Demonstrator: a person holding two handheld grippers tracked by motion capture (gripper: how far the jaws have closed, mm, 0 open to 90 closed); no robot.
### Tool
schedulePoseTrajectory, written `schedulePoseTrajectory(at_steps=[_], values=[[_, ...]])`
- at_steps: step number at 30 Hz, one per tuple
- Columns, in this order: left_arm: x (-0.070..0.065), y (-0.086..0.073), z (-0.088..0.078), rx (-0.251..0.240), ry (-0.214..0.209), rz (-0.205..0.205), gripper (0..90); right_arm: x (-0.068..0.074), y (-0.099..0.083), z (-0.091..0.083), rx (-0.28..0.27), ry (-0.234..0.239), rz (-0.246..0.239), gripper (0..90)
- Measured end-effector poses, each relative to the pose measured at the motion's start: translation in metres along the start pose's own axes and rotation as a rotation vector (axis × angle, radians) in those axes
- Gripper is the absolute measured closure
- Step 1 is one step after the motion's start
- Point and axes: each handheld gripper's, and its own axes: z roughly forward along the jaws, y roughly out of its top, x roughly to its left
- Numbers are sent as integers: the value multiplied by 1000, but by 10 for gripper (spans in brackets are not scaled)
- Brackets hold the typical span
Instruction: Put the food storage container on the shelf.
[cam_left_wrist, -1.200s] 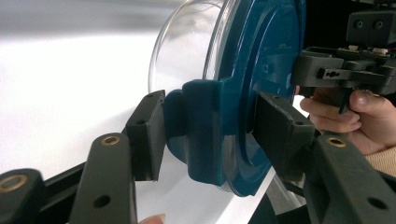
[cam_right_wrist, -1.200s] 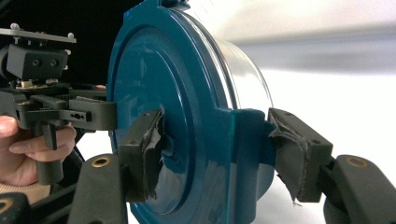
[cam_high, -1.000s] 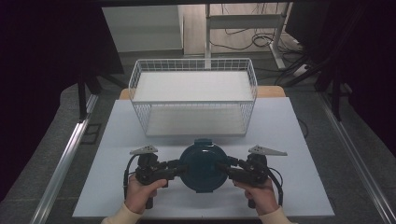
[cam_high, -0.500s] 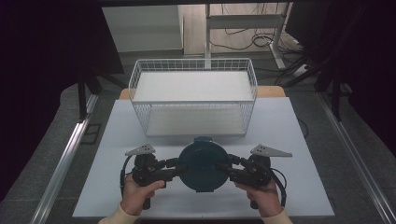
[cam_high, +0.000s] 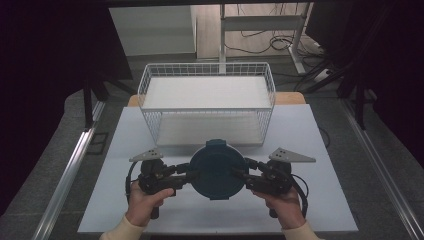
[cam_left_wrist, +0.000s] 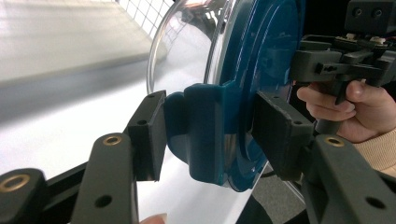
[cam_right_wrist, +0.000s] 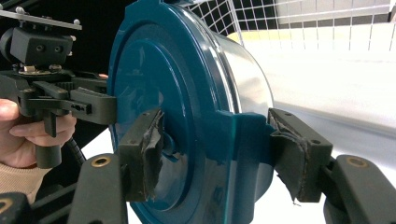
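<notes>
A round container (cam_high: 216, 170) with a dark teal lid and a clear body hangs just above the white table (cam_high: 310, 150), lid facing up in the high view. My left gripper (cam_high: 192, 175) is shut on its left side latch. In the left gripper view the pads (cam_left_wrist: 149, 135) clamp the teal latch (cam_left_wrist: 201, 130) and the lid rim (cam_left_wrist: 261, 60). My right gripper (cam_high: 241, 172) is shut on the opposite latch. In the right gripper view its worn pads (cam_right_wrist: 140, 154) squeeze the lid (cam_right_wrist: 159, 79) and the latch (cam_right_wrist: 238, 144). A hand holds each gripper.
A white wire basket (cam_high: 207, 111) stands on the table just beyond the container, its floor bare. The table's front edge lies under the person's wrists. Dark floor, a metal rail (cam_high: 70, 170) at the left and cables (cam_high: 280, 42) lie beyond.
Both grippers and the container between them have risen a little off the table. The grips have stayed the same.
</notes>
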Motion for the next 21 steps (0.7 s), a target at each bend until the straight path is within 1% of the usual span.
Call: schedulePoseTrajectory(at_steps=[1, 2, 5, 6, 8, 9, 10, 13, 14, 15, 20, 21], values=[[0, 5, 0, -4, 5, 4, 464, -1, 5, 1, -3, 1, -4, 385], [0, 5, 0, -4, 5, 4, 464, -1, 5, 1, -3, 1, -4, 385], [2, 16, -1, -11, 8, 15, 463, -4, 14, 3, -11, 7, -6, 385], [3, 23, -2, -13, 6, 18, 463, -4, 22, 4, -18, 4, -13, 385], [3, 31, -4, -19, 3, 25, 463, -4, 29, 5, -22, 4, -22, 385], [3, 31, -4, -19, 3, 25, 464, -4, 29, 5, -22, 4, -22, 385], [2, 40, -6, -27, 6, 33, 464, -3, 38, 5, -24, 6, -27, 385], [1, 52, -10, -37, 5, 43, 463, -1, 53, 5, -28, 4, -35, 386], [1, 52, -10, -37, 5, 43, 463, 0, 57, 4, -30, 3, -38, 386], [1, 60, -12, -44, 1, 49, 463, 1, 61, 4, -32, 0, -43, 386], [0, 78, -16, -53, -12, 47, 464, 5, 82, 2, -39, -8, -63, 386], [0, 78, -16, -53, -12, 47, 464, 5, 86, 2, -42, -10, -68, 386]])
